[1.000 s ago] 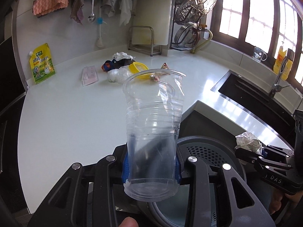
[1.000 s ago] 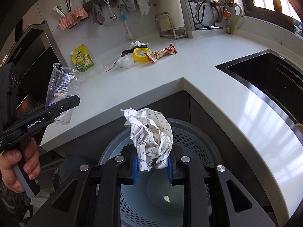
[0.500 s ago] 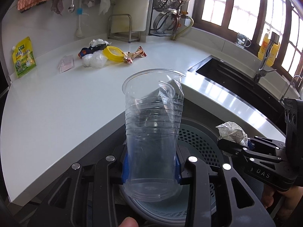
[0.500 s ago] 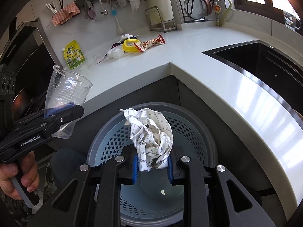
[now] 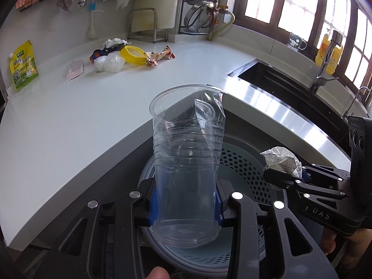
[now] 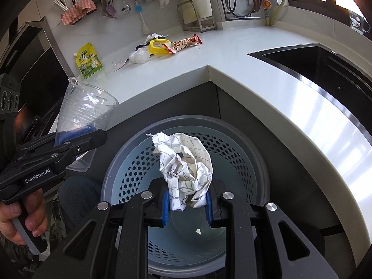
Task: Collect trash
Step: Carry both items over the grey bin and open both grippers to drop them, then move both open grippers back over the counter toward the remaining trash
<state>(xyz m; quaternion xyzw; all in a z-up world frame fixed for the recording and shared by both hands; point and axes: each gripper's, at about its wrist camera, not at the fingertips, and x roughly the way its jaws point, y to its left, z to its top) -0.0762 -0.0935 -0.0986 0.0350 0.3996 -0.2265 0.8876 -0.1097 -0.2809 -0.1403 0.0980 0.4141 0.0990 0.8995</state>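
Both claws have dropped toward the bin over the last second: counter filled the views then, bin mouth fills them now. My left claw (image 5: 186, 205) is clamped on a crumpled clear plastic cup (image 5: 186, 160), upright, base down between the blue pads. My right claw (image 6: 187, 203) is pinching a balled-up checked paper wad (image 6: 184, 167). No change in either grip.

The perforated bin (image 6: 241, 153) sits on the floor in the inside corner of the counter (image 5: 69, 125). Paper hangs right over the opening. Cup is over the bin's near rim — I'd nudge it further in before letting go. Bin looks nearly empty, just a small scrap at the bottom.

My read: this is the drop step, release both next.

More trash left at the back of the counter — a white plastic bag (image 5: 109, 62), a yellow lid (image 5: 133, 54), a snack wrapper (image 5: 160, 55), a pink packet (image 5: 74, 69), plus a yellow-green pouch (image 5: 23, 66) leaning on the wall. So at least another trip.

Counter is white and glossy. Sink (image 5: 286, 86) and tap to the right under the windows, utensil rail and dish rack on the far wall.
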